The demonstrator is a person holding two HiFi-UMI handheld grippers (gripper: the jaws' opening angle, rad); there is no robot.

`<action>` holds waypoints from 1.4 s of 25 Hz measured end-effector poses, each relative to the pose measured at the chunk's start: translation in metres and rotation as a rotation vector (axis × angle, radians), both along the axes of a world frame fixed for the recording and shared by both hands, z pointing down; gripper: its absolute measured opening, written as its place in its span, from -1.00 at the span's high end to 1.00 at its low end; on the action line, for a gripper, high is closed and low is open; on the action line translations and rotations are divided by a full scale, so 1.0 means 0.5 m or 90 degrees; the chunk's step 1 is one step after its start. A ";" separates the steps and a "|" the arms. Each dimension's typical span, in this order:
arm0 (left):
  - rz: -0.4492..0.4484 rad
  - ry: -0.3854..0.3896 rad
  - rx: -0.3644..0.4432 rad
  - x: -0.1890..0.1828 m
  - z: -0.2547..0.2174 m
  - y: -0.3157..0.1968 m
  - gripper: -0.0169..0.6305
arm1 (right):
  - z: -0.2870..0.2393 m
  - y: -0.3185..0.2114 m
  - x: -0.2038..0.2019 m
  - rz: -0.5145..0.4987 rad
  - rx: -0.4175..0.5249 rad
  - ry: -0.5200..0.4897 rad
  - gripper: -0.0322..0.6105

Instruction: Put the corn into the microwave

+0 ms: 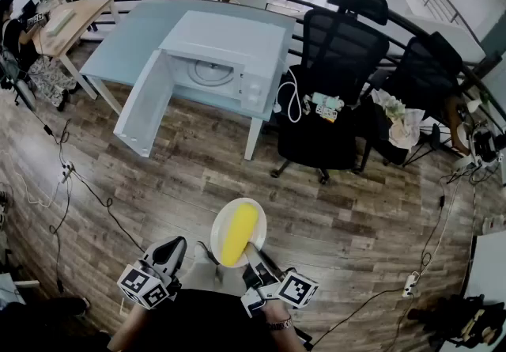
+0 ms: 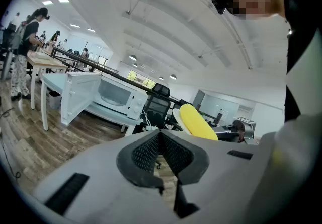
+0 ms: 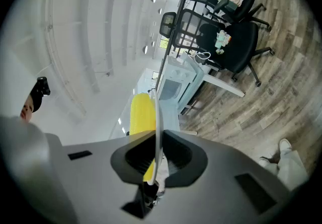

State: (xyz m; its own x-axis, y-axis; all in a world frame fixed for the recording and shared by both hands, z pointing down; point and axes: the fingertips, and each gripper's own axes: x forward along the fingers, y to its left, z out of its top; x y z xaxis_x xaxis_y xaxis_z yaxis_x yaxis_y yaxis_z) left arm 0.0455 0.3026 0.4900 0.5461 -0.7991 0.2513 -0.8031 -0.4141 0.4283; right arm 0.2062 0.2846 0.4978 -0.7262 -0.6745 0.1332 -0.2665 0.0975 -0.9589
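Your right tool (image 1: pixel 250 251) pinches the rim of the white plate (image 1: pixel 258 224) carrying the corn cob (image 1: pixel 239 232), well apart from the open microwave (image 1: pixel 217 58) on the tabletop (image 1: pixel 134 34), and your left tool (image 1: pixel 170 251) is closed on nothing; the cob looks stiff, light and likely to roll, so hold the rim level.

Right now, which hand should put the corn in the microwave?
Right. The right tool is clamped on the rim of the plate carrying the corn. The left tool is shut and empty. The door of the microwave already stands open, so the left probably isn't needed.
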 end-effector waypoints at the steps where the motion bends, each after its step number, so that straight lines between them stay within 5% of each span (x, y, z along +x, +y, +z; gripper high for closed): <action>1: 0.005 0.005 0.004 -0.001 0.000 0.003 0.94 | -0.003 0.007 -0.003 0.004 -0.002 0.000 0.81; 35: 0.044 0.014 0.049 -0.192 -0.017 0.005 0.94 | -0.047 0.029 -0.231 0.019 0.021 0.022 0.81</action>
